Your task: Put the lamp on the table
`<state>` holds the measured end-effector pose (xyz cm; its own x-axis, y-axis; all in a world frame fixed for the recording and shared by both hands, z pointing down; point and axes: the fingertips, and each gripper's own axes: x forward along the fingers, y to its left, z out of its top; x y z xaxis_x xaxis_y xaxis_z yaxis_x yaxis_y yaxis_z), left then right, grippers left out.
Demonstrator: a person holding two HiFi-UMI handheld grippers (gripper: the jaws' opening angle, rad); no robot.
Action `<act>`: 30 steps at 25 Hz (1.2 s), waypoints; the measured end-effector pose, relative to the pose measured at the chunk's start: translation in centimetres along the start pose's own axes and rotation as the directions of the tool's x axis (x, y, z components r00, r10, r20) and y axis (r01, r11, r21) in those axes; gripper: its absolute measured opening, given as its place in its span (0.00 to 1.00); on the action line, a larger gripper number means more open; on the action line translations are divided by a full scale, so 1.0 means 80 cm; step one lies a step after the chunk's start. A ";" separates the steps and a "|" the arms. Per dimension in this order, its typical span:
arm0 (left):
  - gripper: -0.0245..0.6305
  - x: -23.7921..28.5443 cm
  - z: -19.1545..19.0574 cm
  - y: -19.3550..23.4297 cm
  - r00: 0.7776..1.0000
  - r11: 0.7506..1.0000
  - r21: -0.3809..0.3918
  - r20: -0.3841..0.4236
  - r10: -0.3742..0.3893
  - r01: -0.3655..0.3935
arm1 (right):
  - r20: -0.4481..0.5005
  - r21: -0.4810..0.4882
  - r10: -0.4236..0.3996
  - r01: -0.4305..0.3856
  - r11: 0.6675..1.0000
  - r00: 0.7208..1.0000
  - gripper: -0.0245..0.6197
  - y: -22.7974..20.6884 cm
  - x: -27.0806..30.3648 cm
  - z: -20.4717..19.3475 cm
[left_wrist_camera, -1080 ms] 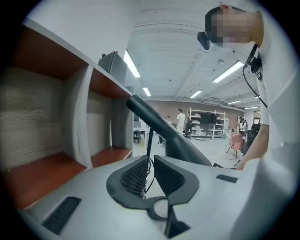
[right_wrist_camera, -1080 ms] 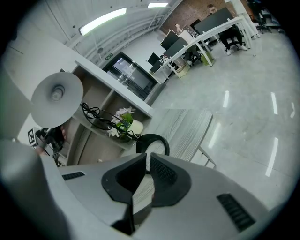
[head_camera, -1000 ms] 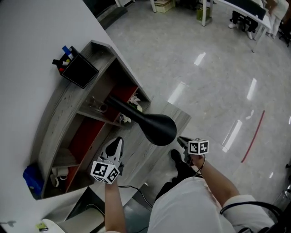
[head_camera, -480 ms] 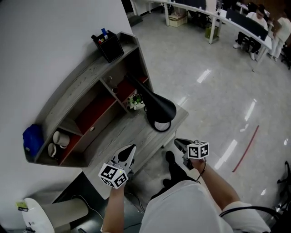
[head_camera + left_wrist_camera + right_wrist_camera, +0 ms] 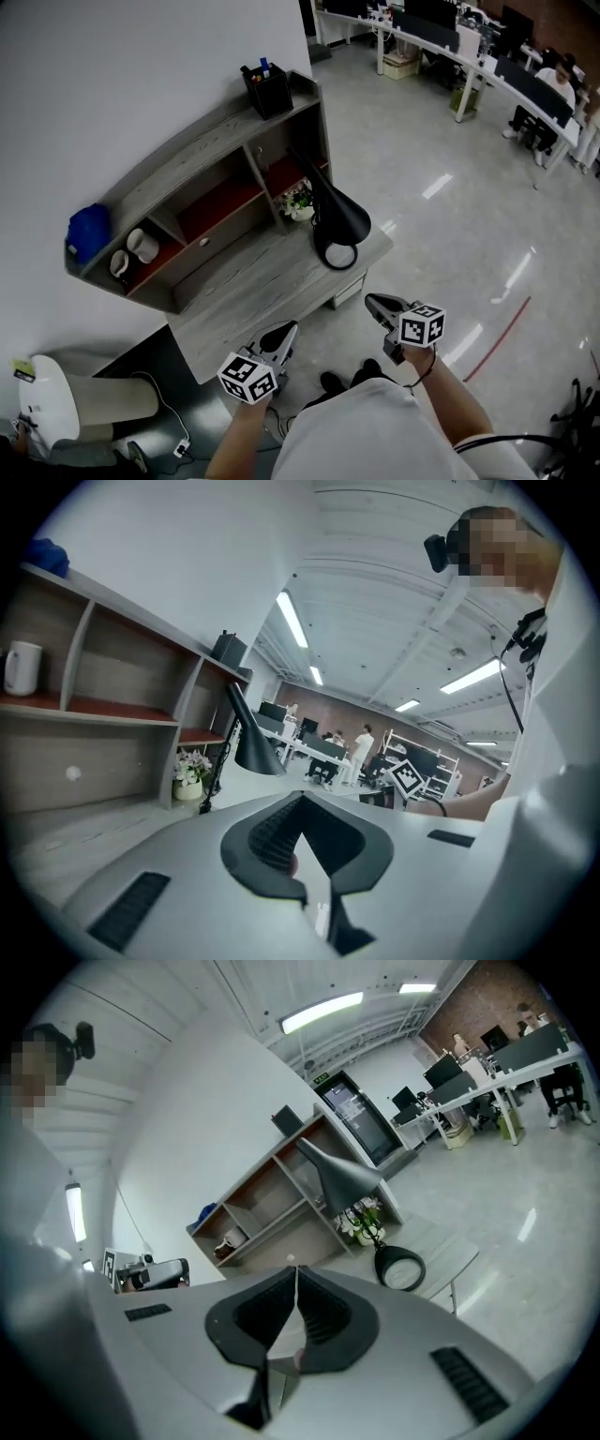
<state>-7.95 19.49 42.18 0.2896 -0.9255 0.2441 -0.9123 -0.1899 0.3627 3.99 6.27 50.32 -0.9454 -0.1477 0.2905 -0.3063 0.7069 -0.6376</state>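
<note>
The black lamp point(image 5: 339, 220) stands on the grey wooden table point(image 5: 246, 292), its ring base point(image 5: 336, 255) near the table's right end, next to a small flower pot point(image 5: 300, 202). Neither gripper touches it. My left gripper point(image 5: 281, 336) hangs off the table's near edge, shut and empty. My right gripper point(image 5: 380, 305) is held over the floor to the right of the table; its jaws have just closed with nothing between them. The left gripper view shows the lamp point(image 5: 246, 747) far beyond the closed tips point(image 5: 302, 803). In the right gripper view the lamp point(image 5: 345, 1177) is also well ahead.
A shelf unit point(image 5: 202, 169) rises at the back of the table, with a pen holder point(image 5: 267, 89), a blue object point(image 5: 89, 230) and mugs point(image 5: 141, 248). A white stool point(image 5: 56, 403) stands lower left. Office desks point(image 5: 469, 47) with seated people are far right.
Both grippers have pulled back from the table toward the person, and their jaws have closed. The table and lamp now look farther away, and the lamp has not moved.
</note>
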 end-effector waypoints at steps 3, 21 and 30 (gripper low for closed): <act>0.05 -0.006 -0.003 -0.028 0.999 0.999 -0.018 0.012 0.031 -0.031 | 0.025 -0.019 0.033 -0.032 0.999 0.999 0.07 0.014 -0.032 0.021; 0.05 0.015 0.008 -0.074 0.993 0.995 -0.006 0.062 0.103 -0.103 | 0.005 -0.123 0.127 -0.126 0.984 0.992 0.06 0.032 -0.101 0.060; 0.05 0.033 0.015 -0.079 0.994 0.993 0.041 0.029 0.109 -0.110 | -0.004 -0.137 0.144 -0.143 0.980 0.990 0.06 0.040 -0.098 0.064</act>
<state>-1.75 17.84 39.46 0.1799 -0.9498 0.2561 -0.9497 -0.0999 0.2967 9.84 6.18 42.33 -0.9792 -0.0422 0.1986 -0.1501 0.8088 -0.5686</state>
